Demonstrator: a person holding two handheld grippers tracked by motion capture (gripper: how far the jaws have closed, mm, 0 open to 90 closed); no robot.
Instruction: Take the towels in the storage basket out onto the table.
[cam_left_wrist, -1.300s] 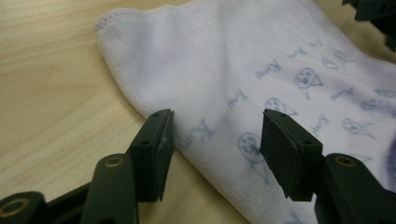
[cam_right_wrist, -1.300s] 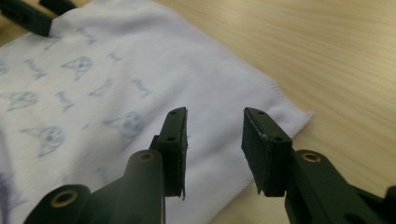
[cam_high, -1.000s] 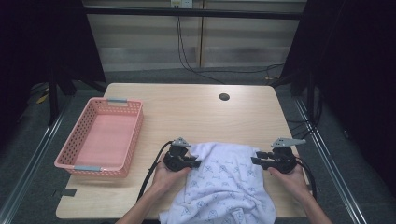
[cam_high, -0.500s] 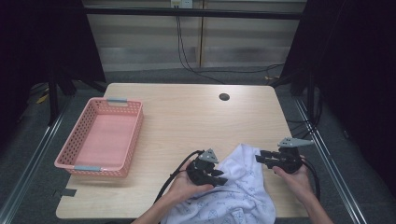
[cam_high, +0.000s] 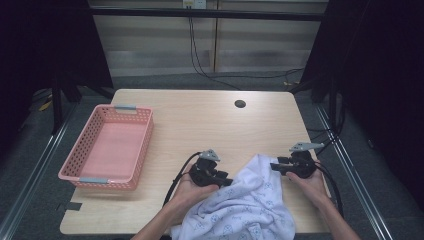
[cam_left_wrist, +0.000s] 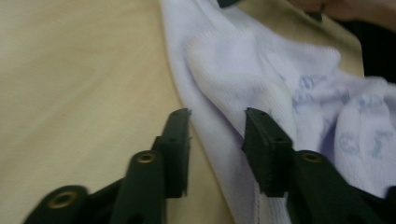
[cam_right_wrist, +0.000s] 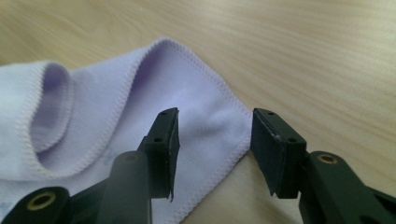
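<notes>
High view, taken from left to right: a pink basket (cam_high: 106, 148) stands empty at the left side of the bench (cam_high: 200, 120), well apart from the work. Near the front edge, the left gripper (cam_high: 226, 181) sits at the left border of a pale lilac printed garment (cam_high: 245, 207), which lies bunched between the two hands and hangs over the front of the bench. The right gripper (cam_high: 274, 167) sits at the garment's upper right corner, with the person's right hand (cam_high: 312, 186) behind it.

Left gripper view: the jaws stand apart, and a fold of the garment's (cam_left_wrist: 261, 79) edge runs up between them. The pads are not closed on the cloth; the left gripper (cam_left_wrist: 217, 128) is not gripping.

Right gripper view: the jaws are likewise apart, straddling a hemmed corner of the garment (cam_right_wrist: 154, 93) that lies flat on the bench (cam_right_wrist: 303, 51). A ribbed opening, a cuff or neckband, I cannot tell which, shows at the left. The right gripper (cam_right_wrist: 215, 133) holds nothing.

Assessment: the work appears to be folding or gathering the garment, possibly for the basket. Progress is early. The cloth is crumpled, not laid in any neat fold, and none of it is in the basket. Both grippers are placed for a grasp but neither has taken hold. Remaining: closing on the edges, forming the folds, and any transfer to the basket.
</notes>
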